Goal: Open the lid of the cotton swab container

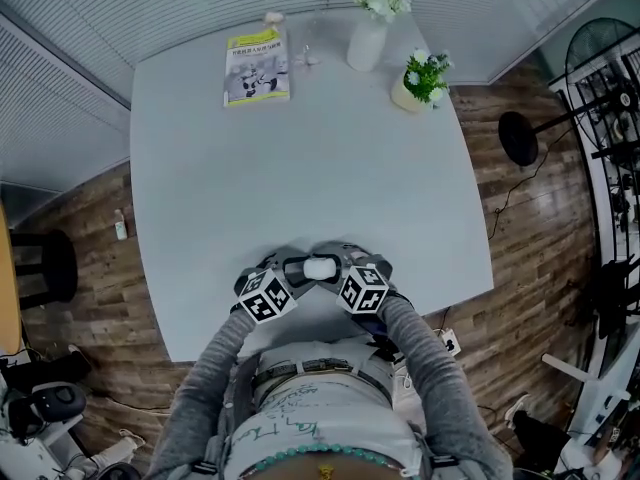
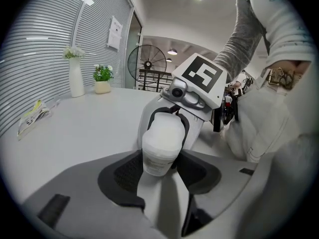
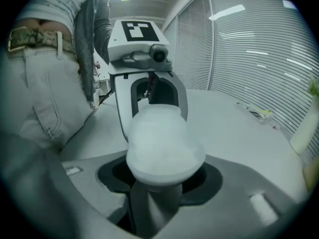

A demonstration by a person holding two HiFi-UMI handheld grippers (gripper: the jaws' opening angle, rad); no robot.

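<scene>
**Head view.** Item: cotton swab container (image 1: 320, 267), small, white, lying crosswise between the two tools, just above the near edge of the grey table (image 1: 300, 168). The left gripper (image 1: 298, 269) takes one end and the right gripper (image 1: 343, 267) the other, with the marker cubes angled outward. A booklet (image 1: 257, 66), a vase of white flowers (image 1: 367, 38) and a potted plant (image 1: 422, 78) stand well apart at the far edge.

**Left gripper view.** The jaws stand fairly wide. The narrower, banded end of the container (image 2: 160, 146) sits between the dark pads (image 2: 127, 172), touching on both sides and apparently held. Beyond it, the opposite tool's dark-lined jaws hug the far end.

**Right gripper view.** The jaws stand wider. The broad, rounded, translucent end of the container (image 3: 164, 148) fills the gap and overlaps the inner edges of the pads (image 3: 212, 176). Contact looks complete, though the body hides the seam.

**Step in hand (judgement).** This is the two-ended grasp that comes before opening, and the lid appears to be still on. Which end carries the lid cannot be told for certain.

**Next move (judgement).** One tool should hold the body fixed while the other pulls or turns the lid end away along the container's axis. The grip must be firm enough that the smooth plastic does not slip, but not so tight that it pinches the lid shut.
</scene>
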